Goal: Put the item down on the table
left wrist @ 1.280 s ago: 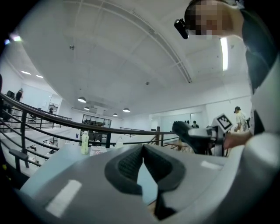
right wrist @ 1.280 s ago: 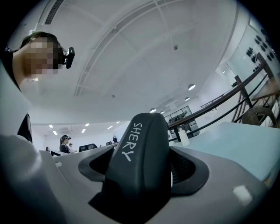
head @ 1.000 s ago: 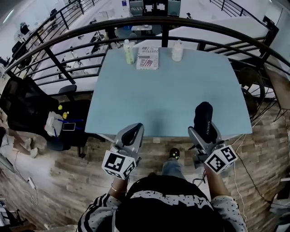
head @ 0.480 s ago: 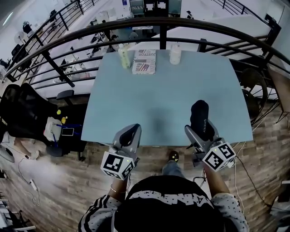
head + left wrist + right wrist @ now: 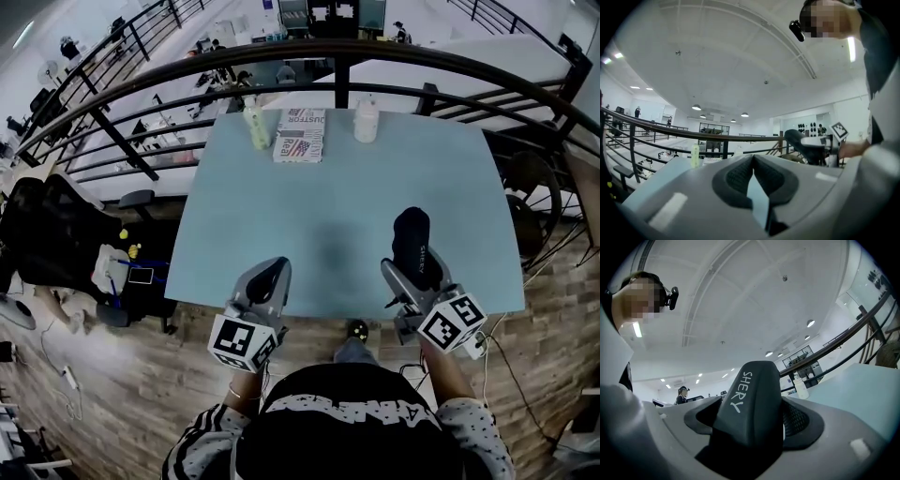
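Little is changed from half a second ago: the right tongs [image 5: 411, 268] are kept clamped on the black item [image 5: 413, 244], which is held where it was, over the near right part of the counter [image 5: 328, 202], while the left tongs [image 5: 266, 280] are kept at the counter's near edge, left of centre. Only a slight shift of the whole scene within the head view is noted. In the right gripper view the word "SHERY" is read in white capitals along the black item [image 5: 751, 404], which is gripped between the two pads and hides most of the gap between them. In the left gripper view the left tongs [image 5: 753, 161] are seen closed at the tips with nothing between them. At the far edge a green bottle [image 5: 256, 125], a printed packet [image 5: 300, 134] and a white bottle [image 5: 367, 119] are lined up before the railing [image 5: 281, 52]; the packet's lettering is too small to be read with certainty. Whether the black item touches the counter cannot be told, and its lower end is covered by the right tongs.
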`<state>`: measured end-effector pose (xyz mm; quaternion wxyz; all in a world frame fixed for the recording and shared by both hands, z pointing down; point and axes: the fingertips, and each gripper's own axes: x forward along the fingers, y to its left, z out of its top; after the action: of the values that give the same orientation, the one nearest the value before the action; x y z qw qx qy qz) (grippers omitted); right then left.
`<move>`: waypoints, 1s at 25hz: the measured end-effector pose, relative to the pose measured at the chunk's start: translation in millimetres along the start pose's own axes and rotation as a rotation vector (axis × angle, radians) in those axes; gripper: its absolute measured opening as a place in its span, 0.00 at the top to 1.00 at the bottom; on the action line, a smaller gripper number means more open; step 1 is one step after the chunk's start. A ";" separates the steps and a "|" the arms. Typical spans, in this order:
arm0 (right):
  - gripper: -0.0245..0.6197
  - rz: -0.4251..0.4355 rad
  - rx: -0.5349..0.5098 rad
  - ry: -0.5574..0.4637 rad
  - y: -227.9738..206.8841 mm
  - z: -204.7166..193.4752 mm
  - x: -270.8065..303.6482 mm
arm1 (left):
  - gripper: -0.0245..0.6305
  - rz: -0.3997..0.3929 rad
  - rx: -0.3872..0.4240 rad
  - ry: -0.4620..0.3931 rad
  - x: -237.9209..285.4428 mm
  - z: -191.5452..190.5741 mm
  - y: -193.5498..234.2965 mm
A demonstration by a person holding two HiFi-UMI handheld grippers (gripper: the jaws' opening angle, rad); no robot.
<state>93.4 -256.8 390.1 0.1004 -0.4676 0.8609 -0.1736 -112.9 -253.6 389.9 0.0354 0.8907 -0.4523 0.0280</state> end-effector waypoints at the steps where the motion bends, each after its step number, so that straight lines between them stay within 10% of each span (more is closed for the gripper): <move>1: 0.35 0.003 0.001 0.005 -5.3 1.3 2.7 | 0.96 0.004 0.001 0.000 5.3 1.1 -0.3; 25: 0.35 0.119 0.020 0.083 -107.0 17.0 62.7 | 0.96 0.146 0.013 0.010 96.1 2.4 -1.5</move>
<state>147.4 -366.6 415.8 0.0792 -0.4070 0.8888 -0.1951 -55.0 -330.2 395.3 0.0298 0.8553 -0.5158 0.0377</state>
